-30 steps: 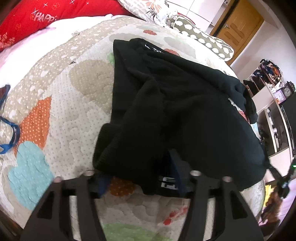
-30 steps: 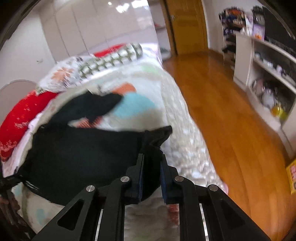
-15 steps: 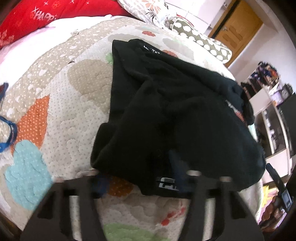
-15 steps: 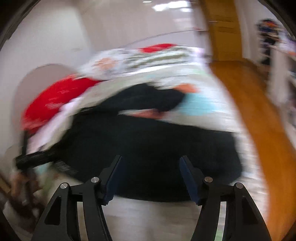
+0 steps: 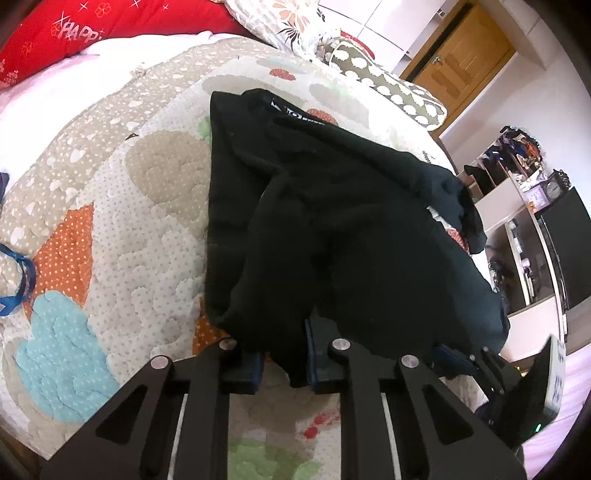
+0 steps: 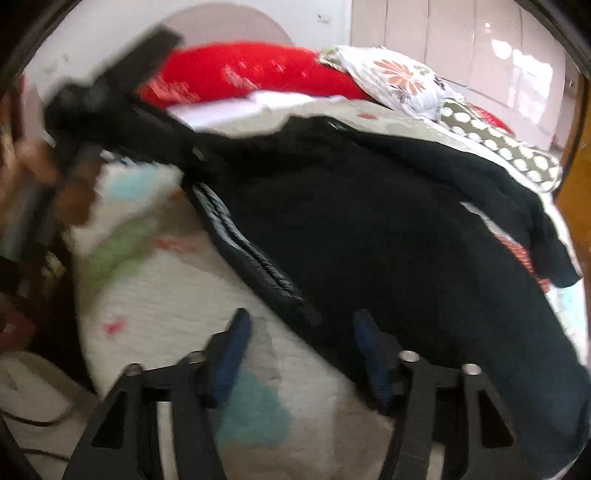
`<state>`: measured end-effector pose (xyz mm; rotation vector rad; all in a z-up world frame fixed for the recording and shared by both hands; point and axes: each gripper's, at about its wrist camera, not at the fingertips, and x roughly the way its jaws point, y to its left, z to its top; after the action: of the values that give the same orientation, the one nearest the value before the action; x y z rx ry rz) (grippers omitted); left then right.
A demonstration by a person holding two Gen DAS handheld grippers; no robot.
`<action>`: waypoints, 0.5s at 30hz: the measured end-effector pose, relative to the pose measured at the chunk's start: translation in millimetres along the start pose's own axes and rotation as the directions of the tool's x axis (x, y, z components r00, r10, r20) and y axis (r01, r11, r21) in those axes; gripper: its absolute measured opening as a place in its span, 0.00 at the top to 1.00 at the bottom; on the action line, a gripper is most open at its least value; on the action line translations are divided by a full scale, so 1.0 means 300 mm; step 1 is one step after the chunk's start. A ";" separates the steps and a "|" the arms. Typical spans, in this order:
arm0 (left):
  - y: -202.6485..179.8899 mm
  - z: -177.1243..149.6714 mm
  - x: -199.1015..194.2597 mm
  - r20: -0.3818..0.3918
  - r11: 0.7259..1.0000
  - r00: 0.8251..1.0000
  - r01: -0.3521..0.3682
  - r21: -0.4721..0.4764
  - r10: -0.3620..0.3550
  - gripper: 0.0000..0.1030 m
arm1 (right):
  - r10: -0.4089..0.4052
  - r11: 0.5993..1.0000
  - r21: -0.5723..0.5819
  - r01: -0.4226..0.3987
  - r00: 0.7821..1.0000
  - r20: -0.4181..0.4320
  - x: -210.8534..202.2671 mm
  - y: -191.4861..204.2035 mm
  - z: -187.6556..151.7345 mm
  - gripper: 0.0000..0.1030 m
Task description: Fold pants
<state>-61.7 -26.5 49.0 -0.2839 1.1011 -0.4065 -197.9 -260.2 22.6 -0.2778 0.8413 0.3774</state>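
Observation:
Black pants (image 5: pixel 332 229) lie crumpled on a patchwork quilt (image 5: pixel 122 221). My left gripper (image 5: pixel 284 360) is shut on a fold of their near edge, with cloth bunched between the blue pads. In the right wrist view the pants (image 6: pixel 388 221) fill the middle, and their ribbed edge (image 6: pixel 258 258) runs down toward my right gripper (image 6: pixel 299 354). Its jaws stand apart and are closing, with that edge between the fingertips and neither pad pressing on it. The right gripper's blue pad (image 5: pixel 450 356) shows at the pants' lower right corner. The left gripper (image 6: pixel 129 92) is a blur at upper left.
A red pillow (image 5: pixel 74 33), a floral pillow (image 5: pixel 280 18) and a spotted cushion (image 5: pixel 388 92) lie at the head of the bed. A blue strap (image 5: pixel 18 280) rests on the quilt at left. Shelves (image 5: pixel 524 206) and a wooden door (image 5: pixel 458 62) stand beyond the bed's right side.
The left jaws have closed onto the pants' near edge. The right gripper let go of the pants' corner, opened, and swung and rolled along the near edge toward the left gripper.

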 end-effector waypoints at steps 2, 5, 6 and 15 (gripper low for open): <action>0.005 -0.001 -0.007 0.000 1.000 1.000 0.006 -0.003 -0.006 0.87 | 0.036 0.998 0.059 -0.037 0.999 0.010 0.001 -0.034 0.013 0.71; 0.021 -0.008 -0.023 -0.001 1.000 1.000 0.008 -0.013 -0.008 0.88 | 0.077 0.993 0.090 -0.078 0.997 0.014 -0.026 -0.041 0.015 0.76; 0.029 -0.014 -0.036 0.000 1.000 1.000 0.009 -0.012 -0.009 0.88 | 0.103 0.989 0.103 -0.105 0.994 0.021 -0.040 -0.038 0.019 0.81; 0.071 -0.083 -0.004 -0.035 0.999 0.999 -0.039 -0.012 0.039 0.88 | 0.170 0.975 0.146 -0.166 0.985 -0.009 -0.031 -0.019 0.001 0.98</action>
<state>-80.8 -7.6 30.4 -0.2674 1.1416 -0.3709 -200.8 -267.2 30.4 -0.0757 0.9116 0.4694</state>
